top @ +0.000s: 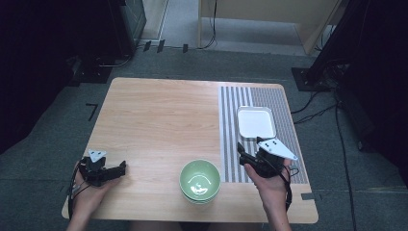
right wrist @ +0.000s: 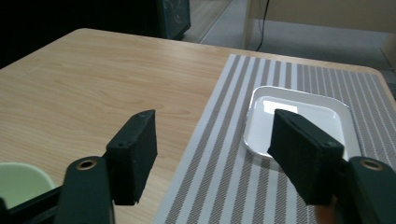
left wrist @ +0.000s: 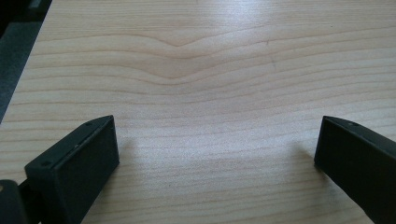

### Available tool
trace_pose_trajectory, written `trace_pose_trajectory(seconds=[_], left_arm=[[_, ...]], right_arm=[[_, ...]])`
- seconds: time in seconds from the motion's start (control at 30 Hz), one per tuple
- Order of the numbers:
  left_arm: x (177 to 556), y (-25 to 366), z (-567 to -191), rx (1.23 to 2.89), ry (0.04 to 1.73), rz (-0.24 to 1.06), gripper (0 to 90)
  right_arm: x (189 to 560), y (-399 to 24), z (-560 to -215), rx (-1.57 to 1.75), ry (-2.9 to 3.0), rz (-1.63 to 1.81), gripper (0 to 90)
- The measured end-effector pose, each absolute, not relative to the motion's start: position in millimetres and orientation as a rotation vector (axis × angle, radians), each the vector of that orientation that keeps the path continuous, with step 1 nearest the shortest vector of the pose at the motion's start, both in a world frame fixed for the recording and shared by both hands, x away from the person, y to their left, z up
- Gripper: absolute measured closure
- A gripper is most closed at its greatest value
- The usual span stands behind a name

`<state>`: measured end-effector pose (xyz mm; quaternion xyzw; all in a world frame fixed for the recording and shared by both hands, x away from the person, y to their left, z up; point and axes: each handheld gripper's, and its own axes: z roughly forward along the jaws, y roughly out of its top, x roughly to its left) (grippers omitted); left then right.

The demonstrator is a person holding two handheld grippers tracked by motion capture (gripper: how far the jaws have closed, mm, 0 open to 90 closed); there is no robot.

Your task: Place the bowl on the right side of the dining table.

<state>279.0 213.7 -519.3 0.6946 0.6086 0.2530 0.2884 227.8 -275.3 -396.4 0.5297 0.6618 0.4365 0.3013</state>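
Two grippers sit near the front edge of the table point(top: 159, 115). The left gripper point(top: 123, 166) rests by the front left corner, and a hand point(top: 89, 195) holds it. Its jaws are spread wide with only bare wood between them. The right gripper point(top: 241, 153) is over the front part of the striped mat point(top: 284, 103), which covers the right side of the table. Its jaws are apart too, with nothing in them. They point at the white tray point(top: 256, 122), which lies on the mat near the right edge, just past the jaw tips. Green bowls point(top: 199, 180), stacked one in another, stand at the front edge between the two grippers, just left of the mat.
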Motion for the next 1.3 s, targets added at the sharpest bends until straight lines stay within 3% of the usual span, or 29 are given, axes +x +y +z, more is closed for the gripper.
trace_pose_trajectory(seconds=[0.13, 0.53, 0.6, 0.8, 1.03, 1.2, 1.3], left_arm=[[279.1, 213.5, -519.2, 1.853, 1.628, 0.676, 0.0], [278.1, 213.1, -518.1, 1.865, 1.634, 0.667, 0.0], [277.3, 213.2, -516.4, 1.865, 1.656, 0.661, 0.0], [275.5, 209.3, -511.9, 1.855, 1.665, 0.673, 4.6], [268.4, 194.8, -491.1, 1.842, 1.579, 0.713, 5.7], [262.9, 181.2, -476.7, 1.806, 1.517, 0.657, 6.9], [258.7, 171.9, -467.5, 1.782, 1.477, 0.64, 14.1]], right_arm=[[223.7, -268.4, -396.7, 1.395, 1.812, 1.205, 40.9], [217.2, -243.1, -402.0, 1.384, 1.958, 1.311, 47.3], [216.7, -239.3, -405.5, 1.408, 1.971, 1.312, 53.0], [218.9, -224.4, -419.1, 1.368, 2.083, 1.272, 53.8], [220.2, -217.5, -428.4, 1.377, 2.086, 1.252, 61.1], [222.9, -215.9, -434.1, 1.4, 2.112, 1.283, 70.4], [224.1, -214.7, -436.6, 1.398, 2.124, 1.306, 75.6]])
